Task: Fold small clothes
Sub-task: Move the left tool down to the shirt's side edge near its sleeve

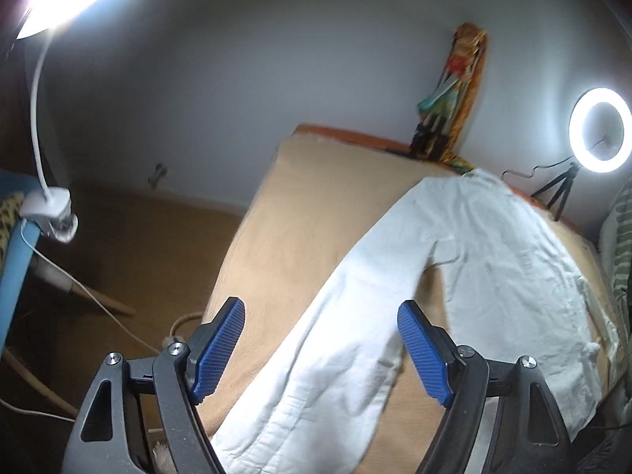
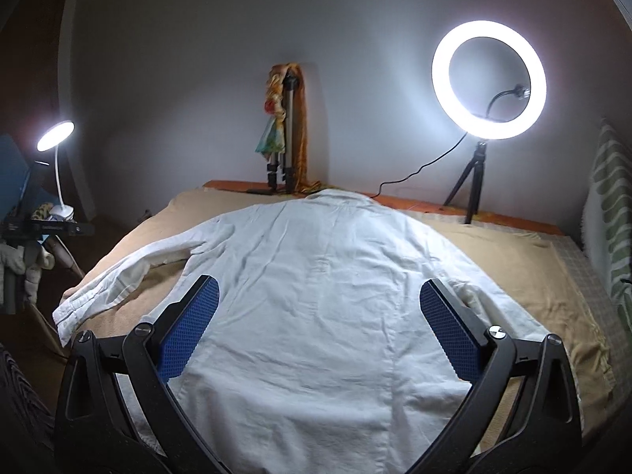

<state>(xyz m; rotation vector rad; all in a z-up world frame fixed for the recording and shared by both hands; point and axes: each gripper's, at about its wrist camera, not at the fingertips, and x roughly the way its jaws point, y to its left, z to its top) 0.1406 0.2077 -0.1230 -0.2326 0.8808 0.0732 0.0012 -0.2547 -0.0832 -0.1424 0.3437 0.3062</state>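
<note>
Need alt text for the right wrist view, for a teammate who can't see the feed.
A white long-sleeved shirt lies spread flat on a tan-covered table, collar at the far end. The open right gripper hovers over its lower half, holding nothing. A lit ring light stands at the far right.

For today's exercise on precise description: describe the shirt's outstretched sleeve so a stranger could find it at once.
Start at the tan bed cover, where the white shirt lies flat, collar toward the wall. The sleeve runs from its shoulder toward the desk lamp side, ending in a stitched cuff at the cover's edge. It alone is long, narrow and angled away from the body.
</note>
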